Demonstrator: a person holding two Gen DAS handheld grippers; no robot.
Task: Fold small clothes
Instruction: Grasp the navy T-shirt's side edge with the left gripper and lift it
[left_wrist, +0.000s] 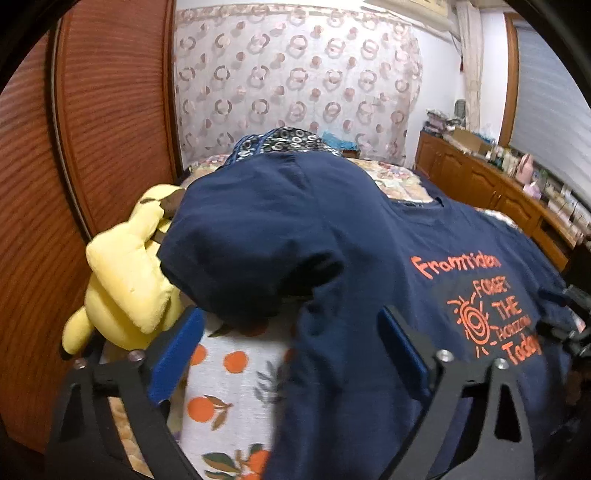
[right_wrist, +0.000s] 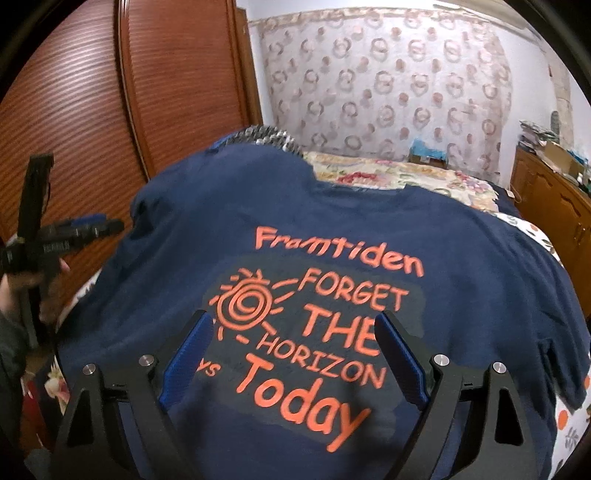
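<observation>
A navy blue cotton T-shirt (right_wrist: 461, 258) with orange printed lettering and a sun motif lies spread, print upward, over a white bed sheet patterned with oranges and leaves (left_wrist: 236, 384).

Left gripper (left_wrist: 291, 350), black frame with blue pads: jaws stand wide apart, nothing clamped. It hovers above the shirt's left side edge. The right pad is over the navy cloth; the left pad is over bare sheet. The shirt's left sleeve lies rumpled just ahead of the fingertips. Contact with the cloth cannot be determined.

Right gripper (right_wrist: 295, 354), same build: jaws likewise spread, grasping nothing. It is positioned over the middle of the shirt, with the orange print showing between the pads.

A yellow plush toy (left_wrist: 125, 273) rests on the bed beside the left sleeve, against a reddish-brown ribbed wardrobe door (left_wrist: 110, 110).
</observation>
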